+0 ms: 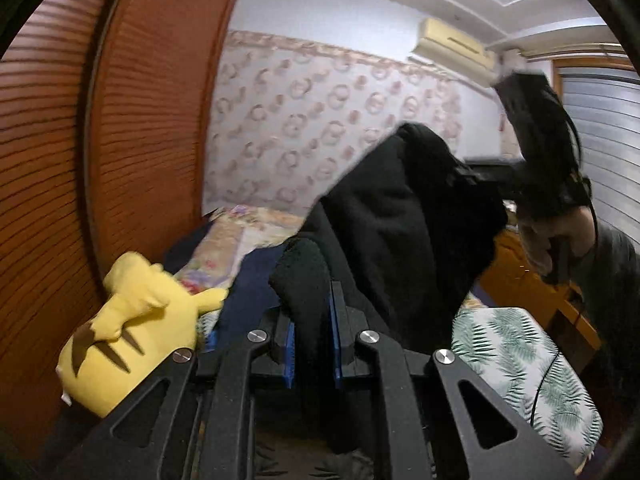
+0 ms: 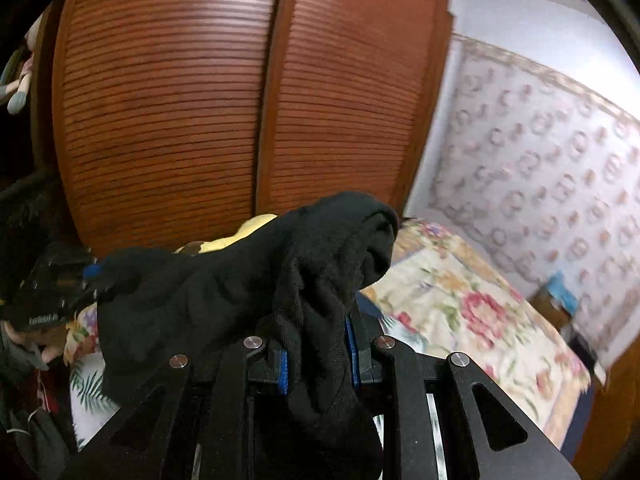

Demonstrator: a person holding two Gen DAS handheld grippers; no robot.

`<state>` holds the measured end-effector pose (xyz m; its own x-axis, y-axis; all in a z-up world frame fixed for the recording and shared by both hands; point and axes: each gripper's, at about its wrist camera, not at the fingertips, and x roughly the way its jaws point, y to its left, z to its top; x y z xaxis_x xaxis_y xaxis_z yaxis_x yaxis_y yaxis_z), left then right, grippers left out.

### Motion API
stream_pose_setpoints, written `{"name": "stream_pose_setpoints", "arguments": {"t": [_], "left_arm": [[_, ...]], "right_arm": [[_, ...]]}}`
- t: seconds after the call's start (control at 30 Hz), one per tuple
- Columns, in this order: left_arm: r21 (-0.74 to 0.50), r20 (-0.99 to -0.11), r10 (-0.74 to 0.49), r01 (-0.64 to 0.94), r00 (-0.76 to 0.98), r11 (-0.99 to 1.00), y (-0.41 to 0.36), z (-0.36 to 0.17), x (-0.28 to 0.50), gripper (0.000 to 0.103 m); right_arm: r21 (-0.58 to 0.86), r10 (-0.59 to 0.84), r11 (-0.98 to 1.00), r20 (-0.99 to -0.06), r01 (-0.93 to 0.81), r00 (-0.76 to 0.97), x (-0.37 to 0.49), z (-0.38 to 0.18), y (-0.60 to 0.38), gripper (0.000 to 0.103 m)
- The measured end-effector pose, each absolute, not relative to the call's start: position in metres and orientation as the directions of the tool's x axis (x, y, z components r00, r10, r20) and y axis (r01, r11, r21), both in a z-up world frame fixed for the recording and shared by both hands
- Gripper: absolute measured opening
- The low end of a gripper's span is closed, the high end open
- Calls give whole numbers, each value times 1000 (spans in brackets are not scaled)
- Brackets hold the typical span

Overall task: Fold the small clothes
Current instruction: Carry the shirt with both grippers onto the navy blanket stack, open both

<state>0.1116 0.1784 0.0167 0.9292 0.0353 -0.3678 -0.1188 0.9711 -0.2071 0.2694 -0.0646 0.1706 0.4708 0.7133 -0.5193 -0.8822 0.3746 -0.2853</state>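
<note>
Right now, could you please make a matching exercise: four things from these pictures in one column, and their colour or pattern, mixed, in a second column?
Things:
1. garment held by both grippers
2. Pikachu plush toy
3. louvred wardrobe door
4. cushion at the right in the left wrist view

Colours:
A. green leaf print on white
B. black
C. yellow
D. reddish brown

Pairs: 1-B, 2-C, 3-D, 4-A

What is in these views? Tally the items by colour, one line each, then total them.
Black garment, held between both grippers: 1
Yellow plush toy: 1
Floral bedding: 1
Leaf-print cushion: 1
Left gripper, right gripper, black with blue pads: 2
Total: 6
</note>
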Motion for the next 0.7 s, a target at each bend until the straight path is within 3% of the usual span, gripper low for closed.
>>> {"name": "stream_pose_setpoints", "arguments": {"t": [0.2, 0.3, 0.33, 0.4, 0.47, 0.6, 0.67, 0.7], "left_arm": [[-198, -446, 123, -232, 887, 952, 198, -19, 118, 15], [-194, -491, 134, -258, 861, 946, 202, -31, 120, 16], [-186, -499, 138, -262, 855, 947, 202, -33, 120, 19], [-169, -494, 157, -271, 855, 948, 202, -31, 115, 27], [-167, -479, 156, -264, 864, 950, 200, -26, 109, 44], [-140, -463, 156, -246, 872, 959, 194, -15, 104, 54], [-131, -452, 150, -231, 879, 964, 189, -11, 102, 77], [-126, -445, 147, -224, 884, 966, 187, -9, 101, 81]], "right_arm": [[-287, 689, 291, -598, -913, 408, 320, 141, 20, 22], [-255, 650, 327, -638, -910, 413, 346, 118, 40, 30], [-246, 636, 356, -642, -901, 427, 356, 115, 45, 36], [-224, 618, 421, -638, -879, 459, 374, 113, 46, 49], [-202, 629, 450, -620, -870, 469, 378, 114, 35, 66], [-187, 637, 494, -586, -849, 500, 368, 113, 12, 69], [-182, 643, 510, -569, -841, 513, 347, 110, 1, 69], [-177, 647, 518, -559, -837, 519, 341, 108, -3, 69]]}}
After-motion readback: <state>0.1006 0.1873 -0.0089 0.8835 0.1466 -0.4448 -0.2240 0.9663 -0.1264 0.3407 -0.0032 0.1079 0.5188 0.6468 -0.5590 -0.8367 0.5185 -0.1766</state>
